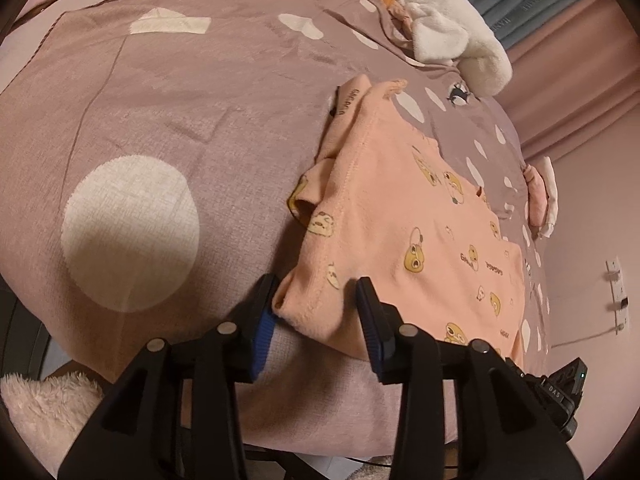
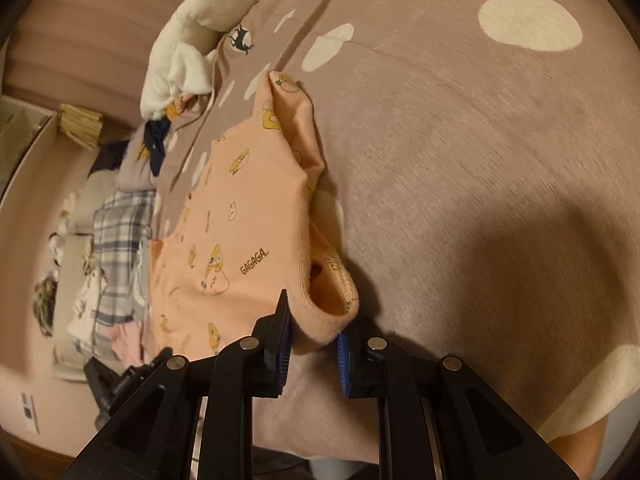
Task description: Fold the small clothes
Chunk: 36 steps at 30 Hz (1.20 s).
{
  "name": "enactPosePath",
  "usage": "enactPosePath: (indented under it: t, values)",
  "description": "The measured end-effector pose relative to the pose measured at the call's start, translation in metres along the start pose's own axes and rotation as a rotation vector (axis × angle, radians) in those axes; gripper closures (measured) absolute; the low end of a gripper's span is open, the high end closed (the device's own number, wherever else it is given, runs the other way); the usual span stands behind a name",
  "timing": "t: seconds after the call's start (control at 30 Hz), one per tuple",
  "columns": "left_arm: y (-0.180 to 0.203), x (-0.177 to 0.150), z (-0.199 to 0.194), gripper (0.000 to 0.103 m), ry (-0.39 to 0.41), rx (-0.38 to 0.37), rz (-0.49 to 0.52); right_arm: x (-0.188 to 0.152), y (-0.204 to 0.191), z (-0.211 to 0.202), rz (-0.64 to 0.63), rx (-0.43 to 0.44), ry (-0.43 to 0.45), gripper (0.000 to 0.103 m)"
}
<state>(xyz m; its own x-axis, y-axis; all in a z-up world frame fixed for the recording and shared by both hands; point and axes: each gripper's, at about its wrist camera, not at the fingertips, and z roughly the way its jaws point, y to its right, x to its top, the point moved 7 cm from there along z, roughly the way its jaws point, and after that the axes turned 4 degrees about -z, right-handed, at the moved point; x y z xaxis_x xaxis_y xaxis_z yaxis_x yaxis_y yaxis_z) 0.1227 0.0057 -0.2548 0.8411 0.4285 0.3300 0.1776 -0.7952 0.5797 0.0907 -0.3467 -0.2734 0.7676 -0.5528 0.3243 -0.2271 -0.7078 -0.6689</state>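
Left hand-held gripper (image 1: 316, 312) pitched steeply down toward the bed (image 1: 168, 104), fingers reaching in from 6 o'clock of the left wrist view. Jaws parted, straddling the near corner of the peach garment (image 1: 404, 216); left pad against the cloth edge, right pad standing just clear of it, so grip released, nothing pinched.

Right hand-held gripper (image 2: 314, 336) likewise tilted down, entering from 6 o'clock of the right wrist view. Jaws drawn close together, clenched on a rolled cuff or hem of the same peach garment (image 2: 240, 240), blue pads pressing the fabric on both sides, the opening of the cuff gaping just above the fingertips.

Peach garment printed with small yellow cartoon figures and lettering, spread mostly flat on the mauve bedspread with cream dots (image 2: 480, 140). In the left wrist view, stretching from the gripper up toward 1 o'clock; in the right wrist view, from the gripper up toward 11 o'clock, one long edge bunched into a fold.

White fluffy blanket (image 1: 452, 32) heaped at 1 o'clock beyond the garment in the left wrist view. Pile of plaid and mixed clothes (image 2: 116, 232) at 9 o'clock in the right wrist view, beside the bed. Body of the other gripper partly visible at the lower edge of each view.
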Motion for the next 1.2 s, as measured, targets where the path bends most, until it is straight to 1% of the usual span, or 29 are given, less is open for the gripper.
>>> enactPosePath:
  t: [0.03, 0.07, 0.1, 0.17, 0.27, 0.3, 0.37, 0.4, 0.57, 0.63, 0.67, 0.7, 0.73, 0.8, 0.83, 0.87, 0.9, 0.93, 1.0, 1.1, 1.2]
  values:
    - [0.001, 0.000, 0.000, 0.049, -0.001, -0.012, 0.007, 0.000, -0.001, 0.000, 0.000, 0.000, 0.002, 0.088]
    - [0.004, -0.002, 0.000, 0.044, -0.003, -0.033, 0.014, 0.000, 0.000, 0.000, 0.001, 0.000, 0.001, 0.088]
    - [0.005, -0.003, -0.001, 0.038, -0.003, -0.046, 0.017, -0.001, -0.001, 0.000, 0.004, 0.000, 0.002, 0.088]
    - [0.008, -0.004, -0.001, 0.034, 0.006, -0.049, 0.020, -0.001, -0.001, 0.000, 0.011, 0.004, 0.003, 0.088]
    - [0.012, -0.007, 0.000, 0.031, 0.020, -0.024, 0.059, -0.002, 0.001, -0.002, 0.031, 0.013, 0.001, 0.088]
    - [0.015, -0.008, 0.000, 0.024, 0.022, -0.022, 0.079, -0.001, 0.001, -0.001, 0.032, 0.013, -0.001, 0.088]
    - [0.021, -0.012, 0.002, 0.015, 0.022, -0.023, 0.124, -0.003, 0.000, -0.003, 0.015, 0.010, -0.003, 0.087]
    - [0.022, -0.014, 0.002, 0.012, 0.022, -0.016, 0.140, -0.004, 0.000, -0.004, 0.002, 0.004, -0.004, 0.087]
    - [0.024, -0.020, 0.005, 0.011, 0.026, 0.083, 0.220, -0.006, 0.000, -0.009, -0.001, -0.025, -0.010, 0.087]
    - [0.022, -0.022, 0.003, 0.006, 0.026, 0.107, 0.230, -0.007, -0.001, -0.011, -0.015, -0.049, -0.014, 0.085]
    - [0.021, -0.022, 0.002, 0.005, 0.026, 0.109, 0.230, -0.007, -0.002, -0.012, -0.020, -0.056, -0.015, 0.081]
    - [0.020, -0.022, 0.001, 0.003, 0.031, 0.116, 0.226, -0.008, -0.003, -0.015, -0.025, -0.060, -0.016, 0.073]
    - [0.017, -0.021, -0.001, 0.002, 0.037, 0.130, 0.219, -0.008, -0.005, -0.017, -0.028, -0.055, -0.017, 0.067]
    - [0.014, -0.020, -0.005, 0.002, 0.045, 0.154, 0.208, -0.010, -0.009, -0.021, -0.026, -0.040, -0.012, 0.040]
    - [0.012, -0.019, -0.008, 0.001, 0.048, 0.160, 0.199, -0.010, -0.011, -0.023, -0.024, -0.042, -0.007, 0.034]
    - [0.012, -0.019, -0.011, 0.001, 0.052, 0.161, 0.194, -0.011, -0.012, -0.024, -0.023, -0.049, 0.000, 0.026]
    - [0.012, -0.019, -0.015, 0.001, 0.061, 0.157, 0.190, -0.011, -0.013, -0.026, -0.026, -0.063, 0.007, 0.024]
    - [0.012, -0.019, -0.021, 0.001, 0.076, 0.151, 0.191, -0.011, -0.015, -0.028, -0.032, -0.076, 0.011, 0.024]
    - [0.014, -0.019, -0.029, 0.001, 0.098, 0.146, 0.194, -0.012, -0.016, -0.027, -0.034, -0.076, 0.009, 0.023]
    - [0.021, -0.020, -0.038, 0.001, 0.115, 0.130, 0.208, -0.014, -0.015, -0.021, -0.001, -0.051, 0.000, 0.023]
    - [0.029, -0.022, -0.042, 0.001, 0.131, 0.122, 0.236, -0.014, -0.020, -0.017, 0.004, -0.020, 0.000, 0.023]
